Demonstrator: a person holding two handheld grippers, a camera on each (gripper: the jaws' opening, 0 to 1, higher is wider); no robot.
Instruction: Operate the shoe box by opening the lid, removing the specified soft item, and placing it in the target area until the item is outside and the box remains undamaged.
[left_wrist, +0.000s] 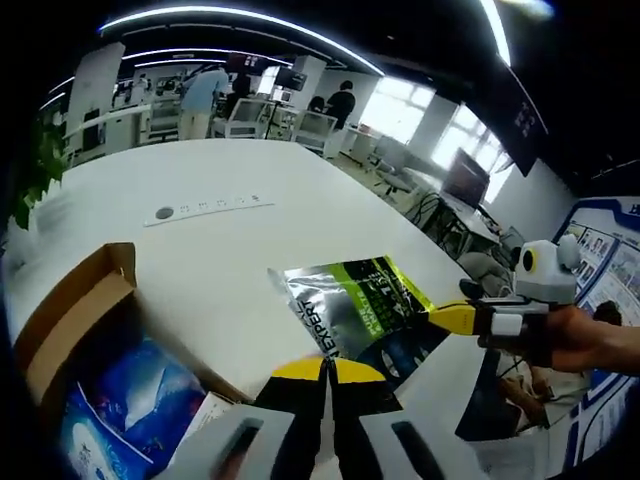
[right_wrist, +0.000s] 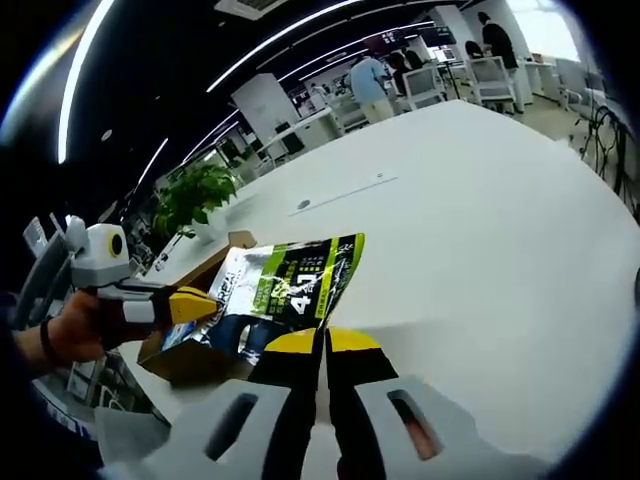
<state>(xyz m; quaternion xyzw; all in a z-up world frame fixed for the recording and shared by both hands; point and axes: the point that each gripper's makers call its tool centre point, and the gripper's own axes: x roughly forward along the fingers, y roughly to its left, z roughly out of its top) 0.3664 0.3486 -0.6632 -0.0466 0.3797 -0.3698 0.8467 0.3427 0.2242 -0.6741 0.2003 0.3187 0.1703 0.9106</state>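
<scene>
A silver, green and black foil pouch (left_wrist: 352, 308) hangs above the white table (left_wrist: 250, 250), just right of the open cardboard shoe box (left_wrist: 72, 318). My left gripper (left_wrist: 325, 368) has its jaws together at the pouch's lower corner. My right gripper (left_wrist: 448, 318), held by a hand, pinches the opposite edge. In the right gripper view the pouch (right_wrist: 285, 285) rises from my right gripper (right_wrist: 322, 342), whose jaws are shut on its bottom edge. My left gripper (right_wrist: 192, 305) meets its left side above the box (right_wrist: 185, 358). A blue soft packet (left_wrist: 130, 400) lies inside the box.
A flat socket strip (left_wrist: 205, 207) lies on the table further back. A potted plant (right_wrist: 195, 200) stands past the box at the table's edge. Chairs and people (left_wrist: 205, 95) are beyond the far end. A monitor (left_wrist: 465, 180) stands off to the right.
</scene>
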